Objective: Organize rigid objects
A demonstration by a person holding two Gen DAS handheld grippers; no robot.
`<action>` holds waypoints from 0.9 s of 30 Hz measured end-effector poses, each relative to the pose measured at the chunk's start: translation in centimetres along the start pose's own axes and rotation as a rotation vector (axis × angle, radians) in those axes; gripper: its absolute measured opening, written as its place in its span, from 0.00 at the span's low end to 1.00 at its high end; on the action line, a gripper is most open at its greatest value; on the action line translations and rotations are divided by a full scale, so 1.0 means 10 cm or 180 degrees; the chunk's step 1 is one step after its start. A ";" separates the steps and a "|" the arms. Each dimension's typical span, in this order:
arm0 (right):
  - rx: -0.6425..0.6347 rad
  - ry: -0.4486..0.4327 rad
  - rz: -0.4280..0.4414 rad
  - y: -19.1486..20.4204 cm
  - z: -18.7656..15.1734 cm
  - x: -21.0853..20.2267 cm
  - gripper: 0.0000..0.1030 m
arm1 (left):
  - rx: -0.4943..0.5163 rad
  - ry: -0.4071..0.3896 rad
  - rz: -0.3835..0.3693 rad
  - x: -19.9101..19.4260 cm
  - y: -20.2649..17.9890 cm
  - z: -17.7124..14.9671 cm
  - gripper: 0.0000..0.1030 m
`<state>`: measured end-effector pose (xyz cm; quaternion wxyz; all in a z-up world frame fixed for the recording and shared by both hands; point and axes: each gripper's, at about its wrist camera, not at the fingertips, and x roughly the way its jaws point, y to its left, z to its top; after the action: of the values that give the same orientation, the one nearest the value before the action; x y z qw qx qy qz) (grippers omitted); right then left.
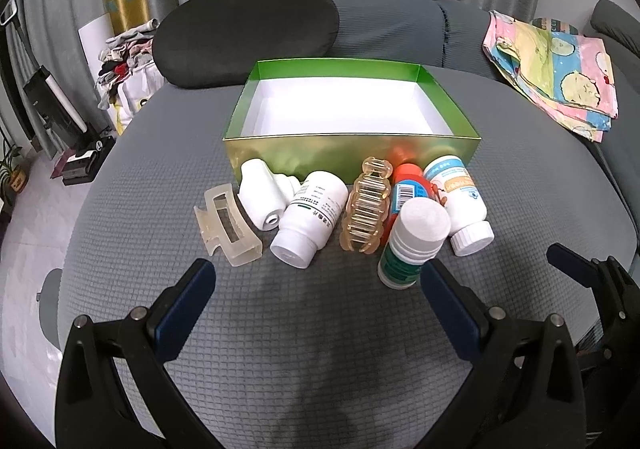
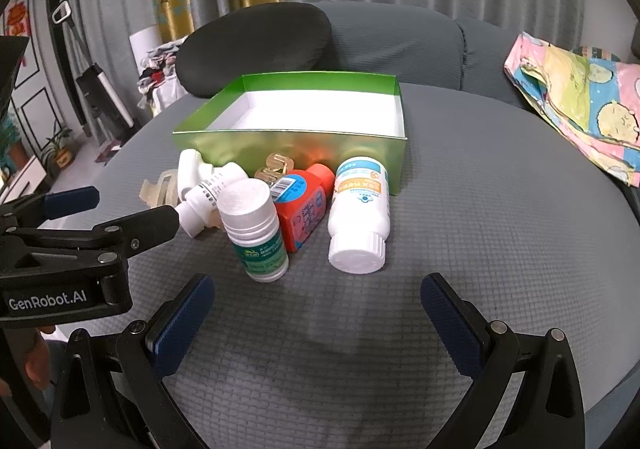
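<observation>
While both tongs point(image 1: 316, 301) point(image 2: 316, 313) gape empty, bottles point(image 1: 308, 219) crowd the green box point(image 1: 352, 153), upright bottle point(image 2: 256, 233) nearest.

A grey waffle-textured sofa seat point(image 1: 320, 329) carries everything. At twelve o'clock sits an open green box point(image 1: 352, 153) (white inside). Before it lie a frosted hair claw point(image 1: 228, 229), a small white bottle point(image 1: 262, 197), a white pill bottle point(image 1: 310, 219), an amber hair claw point(image 1: 366, 205), an orange bottle point(image 1: 408, 189) and a white-capped bottle point(image 1: 460, 205); a green-labelled bottle point(image 1: 412, 241) stands upright. A patterned cloth point(image 1: 556, 77) lies at two o'clock.
</observation>
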<state>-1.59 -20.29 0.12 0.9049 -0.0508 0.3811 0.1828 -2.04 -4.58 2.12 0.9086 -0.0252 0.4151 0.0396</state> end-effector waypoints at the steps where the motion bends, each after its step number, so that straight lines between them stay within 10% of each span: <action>1: -0.0001 0.0003 0.0003 0.00 0.00 0.00 1.00 | 0.0005 0.0001 -0.0002 0.00 0.00 0.00 0.99; 27: 0.0021 0.0032 0.0074 -0.01 -0.04 0.06 1.00 | 0.0078 0.0046 -0.0069 0.04 -0.13 -0.01 0.99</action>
<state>-1.46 -20.30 -0.61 0.9009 -0.0444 0.3868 0.1918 -1.73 -5.84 1.71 0.9061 -0.0188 0.4219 0.0245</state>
